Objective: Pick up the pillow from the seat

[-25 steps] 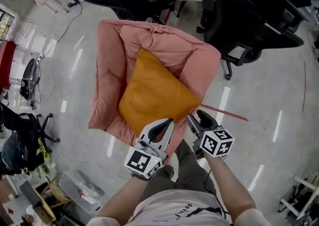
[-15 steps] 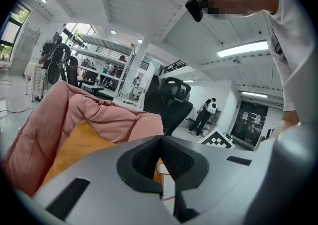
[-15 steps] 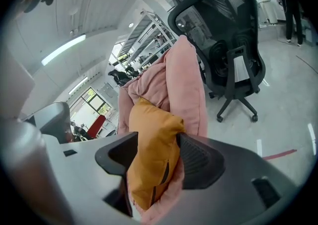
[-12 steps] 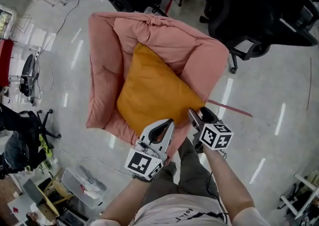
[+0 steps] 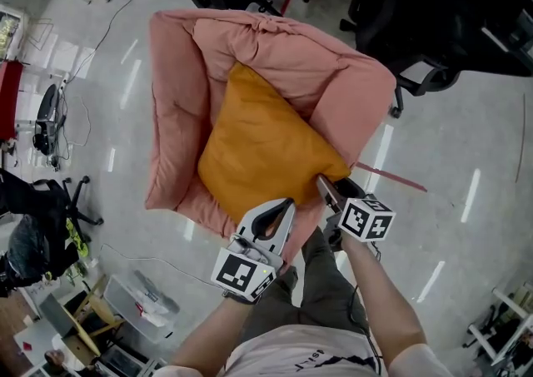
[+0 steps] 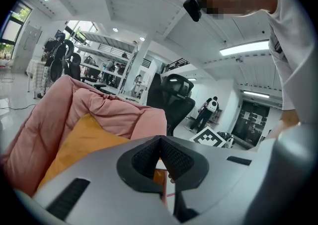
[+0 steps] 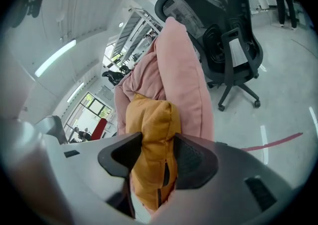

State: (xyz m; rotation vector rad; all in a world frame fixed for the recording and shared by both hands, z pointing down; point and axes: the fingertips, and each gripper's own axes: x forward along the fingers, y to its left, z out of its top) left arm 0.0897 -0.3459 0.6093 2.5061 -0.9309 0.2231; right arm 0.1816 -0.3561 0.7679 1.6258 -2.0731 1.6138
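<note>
An orange pillow point(image 5: 258, 146) lies on a pink padded seat point(image 5: 179, 117), one corner pointing at me. My right gripper point(image 5: 326, 186) is at that near right corner. In the right gripper view the pillow's corner point(image 7: 151, 119) fills the gap of the right gripper point(image 7: 158, 157) and brushes both pads. Its jaws have just been closing but still stand wide. My left gripper point(image 5: 287, 202) hovers at the seat's front edge with its tips together and nothing in them. In the left gripper view, the pillow point(image 6: 84, 139) and seat point(image 6: 49, 114) lie beyond the left gripper point(image 6: 160, 142).
Black office chairs point(image 5: 416, 26) stand close behind and to the right of the seat. A red strip point(image 5: 391, 177) runs across the glossy floor at the right. A clear plastic box point(image 5: 137, 309) and cables lie at lower left. The person's legs are just below the grippers.
Both grippers have sunk toward the seat's front edge. The right gripper has come onto the pillow's near corner, which now sits between its jaws.
</note>
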